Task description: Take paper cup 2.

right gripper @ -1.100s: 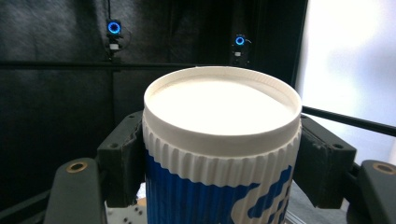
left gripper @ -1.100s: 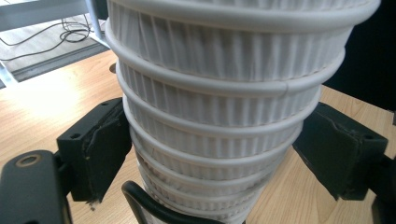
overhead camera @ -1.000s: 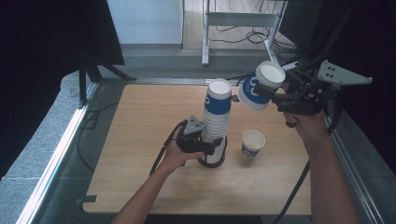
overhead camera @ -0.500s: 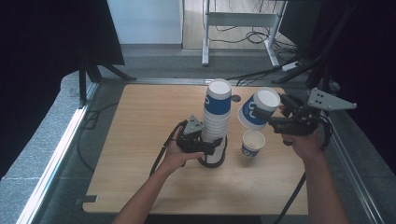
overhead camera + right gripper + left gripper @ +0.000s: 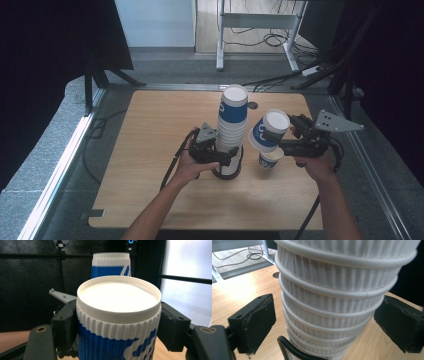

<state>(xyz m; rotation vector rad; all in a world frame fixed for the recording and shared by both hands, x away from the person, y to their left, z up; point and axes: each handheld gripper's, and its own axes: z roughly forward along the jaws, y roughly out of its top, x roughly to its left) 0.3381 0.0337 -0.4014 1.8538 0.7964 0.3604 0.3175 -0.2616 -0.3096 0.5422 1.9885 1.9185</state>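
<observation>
Half the small cup [image 5: 270, 159] hides beneath the held cup [image 5: 267, 131].

Blue-white cup [image 5: 268, 131] tilted, raised beside upright cup stack [image 5: 231, 131].

This is looking like a lab or recording studio — black curtains [image 5: 45, 60] are hanging round a bare wooden surface [image 5: 150, 150], cables [image 5: 260, 35] are trailing over the floor beyond a white metal frame [image 5: 255, 20], and grey carpet [image 5: 45, 145] is lying alongside
</observation>
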